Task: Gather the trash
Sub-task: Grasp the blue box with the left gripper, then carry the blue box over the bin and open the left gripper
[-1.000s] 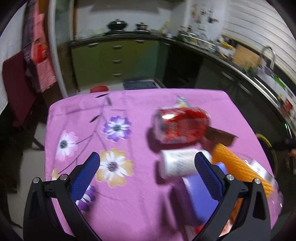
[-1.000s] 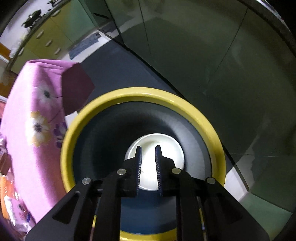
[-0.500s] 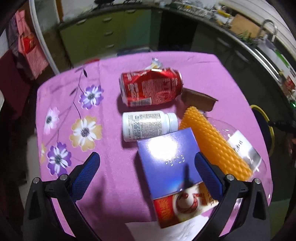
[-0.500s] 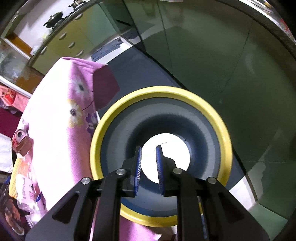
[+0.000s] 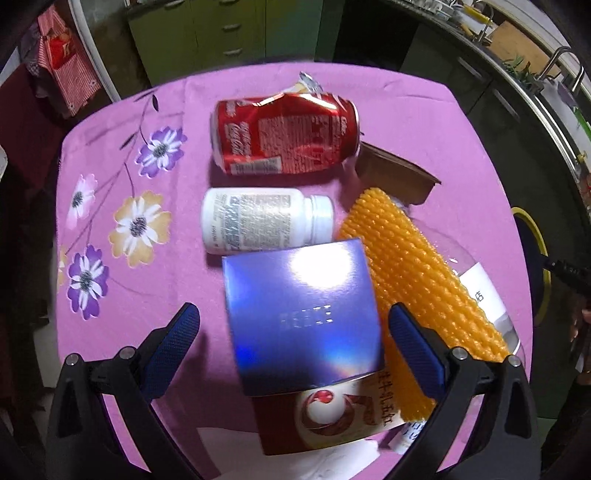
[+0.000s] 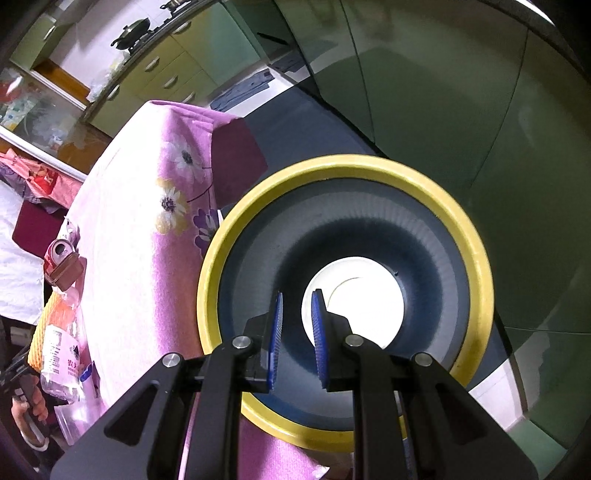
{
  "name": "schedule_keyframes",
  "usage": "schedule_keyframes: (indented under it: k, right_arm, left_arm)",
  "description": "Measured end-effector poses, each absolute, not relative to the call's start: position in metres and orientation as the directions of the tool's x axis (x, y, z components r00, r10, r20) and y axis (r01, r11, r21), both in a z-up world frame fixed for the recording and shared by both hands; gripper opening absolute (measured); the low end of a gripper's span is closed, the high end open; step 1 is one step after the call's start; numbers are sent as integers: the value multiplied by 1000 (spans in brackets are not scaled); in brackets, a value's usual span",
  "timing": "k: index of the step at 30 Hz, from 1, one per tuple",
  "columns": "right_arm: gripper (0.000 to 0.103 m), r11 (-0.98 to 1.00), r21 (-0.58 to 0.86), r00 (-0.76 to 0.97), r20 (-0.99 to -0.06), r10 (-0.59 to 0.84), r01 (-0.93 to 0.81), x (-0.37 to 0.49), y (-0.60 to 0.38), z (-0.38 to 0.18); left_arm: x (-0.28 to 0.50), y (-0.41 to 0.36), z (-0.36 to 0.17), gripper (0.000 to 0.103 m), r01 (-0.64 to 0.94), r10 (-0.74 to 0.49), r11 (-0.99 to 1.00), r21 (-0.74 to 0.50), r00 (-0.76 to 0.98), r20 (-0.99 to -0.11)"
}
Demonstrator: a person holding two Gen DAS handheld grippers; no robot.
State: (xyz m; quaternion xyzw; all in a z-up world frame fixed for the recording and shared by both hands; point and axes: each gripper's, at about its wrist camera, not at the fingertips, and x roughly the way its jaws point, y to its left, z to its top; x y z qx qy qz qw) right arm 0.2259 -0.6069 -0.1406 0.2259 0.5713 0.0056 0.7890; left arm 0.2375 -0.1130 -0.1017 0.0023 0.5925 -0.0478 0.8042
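My left gripper [image 5: 291,321] is open above the pink flowered table [image 5: 155,295], its jaws straddling a shiny blue box [image 5: 301,317]. Behind the box lie a white pill bottle [image 5: 264,223] and a dented red cola can [image 5: 284,133]. An orange foam net [image 5: 410,273] over a clear bottle [image 5: 487,295] lies to the right, with a brown paper cup [image 5: 395,179] behind. My right gripper [image 6: 297,314] hovers over a yellow-rimmed dark bin [image 6: 332,177] beside the table, jaws nearly closed with a narrow gap, holding nothing. A white disc [image 6: 365,295] shows at the bin's bottom.
A red-and-white carton [image 5: 332,413] and white paper [image 5: 332,458] lie at the table's near edge. Green kitchen cabinets [image 5: 236,33] stand behind. The bin's rim [image 5: 535,236] shows past the table's right edge. Dark glass panels [image 6: 443,110] stand behind the bin.
My left gripper has tilted down and moved closer over the trash, bringing the blue box between its jaws. My right gripper has drawn back a little above the bin, its gap slightly wider.
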Motion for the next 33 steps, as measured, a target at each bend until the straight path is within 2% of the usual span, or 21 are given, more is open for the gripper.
schedule_keyframes:
  k: [6, 13, 23, 29, 33]
  right_arm:
    - [17, 892, 383, 350, -891, 288, 241, 221, -611, -145]
    - [17, 888, 393, 352, -887, 299, 237, 220, -611, -148]
    - [17, 890, 405, 371, -875, 311, 209, 215, -603, -137]
    - [17, 890, 411, 388, -867, 313, 198, 215, -600, -128]
    - [17, 889, 417, 406, -858, 316, 189, 208, -599, -118]
  left_arm:
    - [242, -112, -112, 97, 42, -27, 999, -17, 267, -963]
    - [243, -104, -120, 76, 46, -47, 998, -37, 224, -973]
    - [237, -84, -107, 74, 54, -64, 997, -51, 267, -962]
    - [226, -75, -68, 74, 77, -49, 997, -23, 359, -932]
    - [214, -101, -34, 74, 167, -100, 985, -35, 404, -909]
